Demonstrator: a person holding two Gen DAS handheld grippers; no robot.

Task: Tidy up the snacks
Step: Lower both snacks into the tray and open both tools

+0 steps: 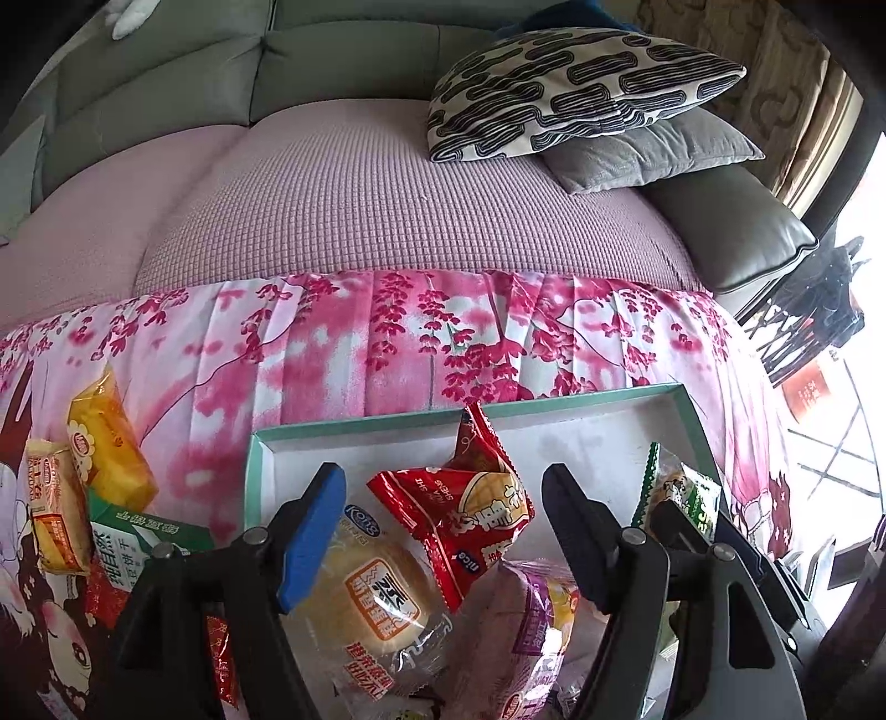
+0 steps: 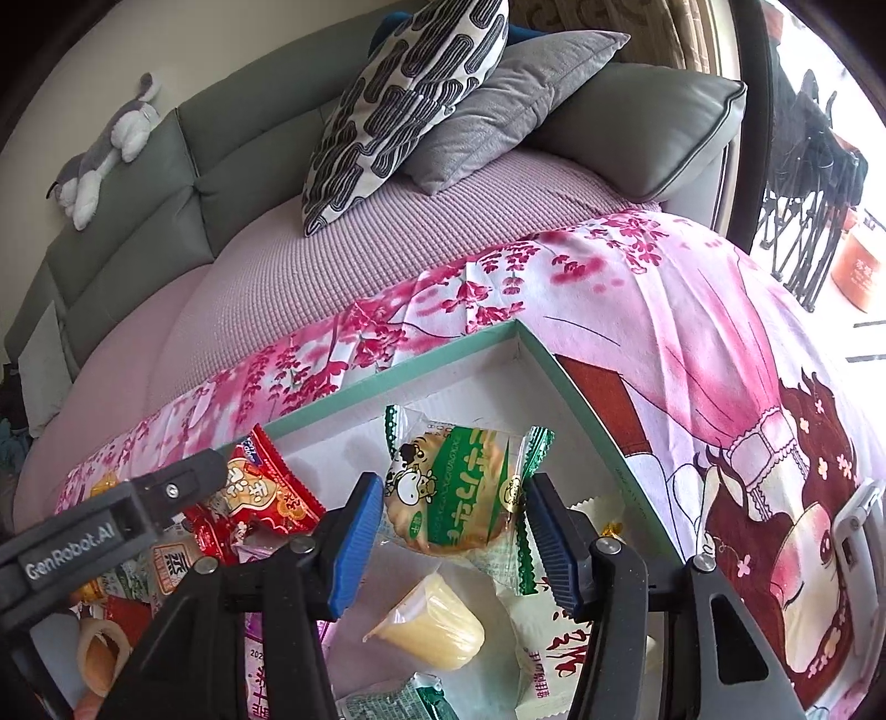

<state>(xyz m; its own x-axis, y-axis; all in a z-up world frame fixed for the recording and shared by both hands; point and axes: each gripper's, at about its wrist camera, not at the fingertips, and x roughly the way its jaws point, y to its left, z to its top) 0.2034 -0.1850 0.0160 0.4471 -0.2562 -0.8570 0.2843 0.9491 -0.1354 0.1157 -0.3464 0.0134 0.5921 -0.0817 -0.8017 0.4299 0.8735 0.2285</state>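
Snacks crowd the box (image 1: 266,443); left tongs (image 1: 443,531) wide, right tongs (image 2: 454,531) seemingly gripping green packet (image 2: 459,487).

snack packets (image 1: 459,509) in box (image 1: 554,400); pillows (image 1: 581,94) behind

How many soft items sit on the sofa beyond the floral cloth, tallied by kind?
Patterned black-and-white cushion: 1
Plain grey cushion: 1
Grey-and-white plush toy: 1
Total: 3; a dark blue shape behind the cushions is too hidden to count.
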